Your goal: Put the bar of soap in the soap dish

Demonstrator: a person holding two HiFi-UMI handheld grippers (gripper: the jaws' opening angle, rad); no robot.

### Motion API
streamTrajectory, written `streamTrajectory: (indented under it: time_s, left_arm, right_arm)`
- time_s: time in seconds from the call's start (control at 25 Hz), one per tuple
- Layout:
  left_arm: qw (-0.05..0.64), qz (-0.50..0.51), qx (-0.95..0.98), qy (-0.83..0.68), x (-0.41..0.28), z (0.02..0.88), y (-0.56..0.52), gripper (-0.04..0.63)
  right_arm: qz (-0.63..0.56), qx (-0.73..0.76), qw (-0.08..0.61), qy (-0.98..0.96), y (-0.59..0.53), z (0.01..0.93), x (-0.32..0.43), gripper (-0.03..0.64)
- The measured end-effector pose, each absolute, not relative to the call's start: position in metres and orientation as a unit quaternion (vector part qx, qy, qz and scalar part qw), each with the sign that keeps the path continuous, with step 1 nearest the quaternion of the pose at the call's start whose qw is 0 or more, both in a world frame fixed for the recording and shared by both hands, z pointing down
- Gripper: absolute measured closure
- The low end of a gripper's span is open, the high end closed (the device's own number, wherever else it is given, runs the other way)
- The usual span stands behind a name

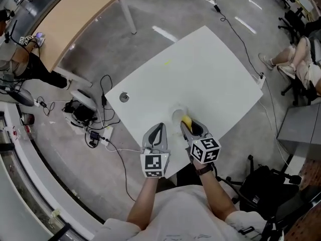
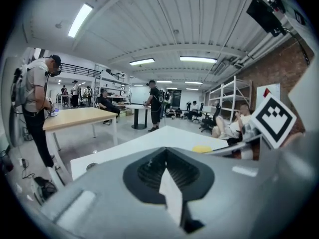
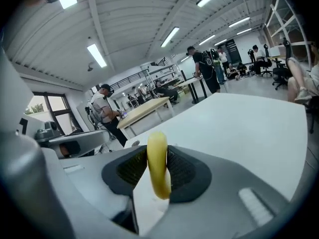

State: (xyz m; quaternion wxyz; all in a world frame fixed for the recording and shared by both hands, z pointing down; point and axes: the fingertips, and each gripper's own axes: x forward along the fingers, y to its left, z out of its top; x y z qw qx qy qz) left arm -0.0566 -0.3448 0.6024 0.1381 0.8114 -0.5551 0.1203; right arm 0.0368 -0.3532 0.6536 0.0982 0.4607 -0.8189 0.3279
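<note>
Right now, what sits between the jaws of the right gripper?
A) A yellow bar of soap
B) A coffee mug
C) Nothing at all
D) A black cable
A: in the right gripper view, the right gripper has its jaws closed on the yellow bar of soap, which stands on edge between the dark pads above the white table.

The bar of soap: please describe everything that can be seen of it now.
The bar of soap is yellow, smooth and slightly glossy, with rounded edges. It stands on edge, narrow side toward the camera, clamped between the dark ribbed jaws of the right tool. Its top rises above them. It is over the near part of the white table; contact with the tabletop cannot be told.
</note>
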Motion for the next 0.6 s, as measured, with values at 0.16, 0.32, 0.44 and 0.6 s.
streamTrajectory:
  time_s: [0.16, 0.32, 0.44, 0.6]
  left_arm:
    - [0.16, 0.139, 0.799, -0.562, -0.063, 0.623, -0.346, 0.595]
    - [0.179, 0.155, 0.795, -0.558, -0.061, 0.637, -0.345, 0.595]
    - [0.186, 0.161, 0.793, -0.557, -0.06, 0.646, -0.349, 0.595]
    - [0.192, 0.162, 0.79, -0.56, -0.061, 0.654, -0.35, 0.595]
  right_arm:
    - [0.354, 0.443, 0.115, -0.816, -0.36, 0.682, 0.027, 0.491]
    - [0.37, 0.422, 0.125, -0.818, -0.366, 0.698, 0.015, 0.489]
    - [0.386, 0.397, 0.146, -0.82, -0.37, 0.713, 0.005, 0.489]
    - [0.386, 0.391, 0.177, -0.816, -0.372, 0.725, 0.003, 0.488]
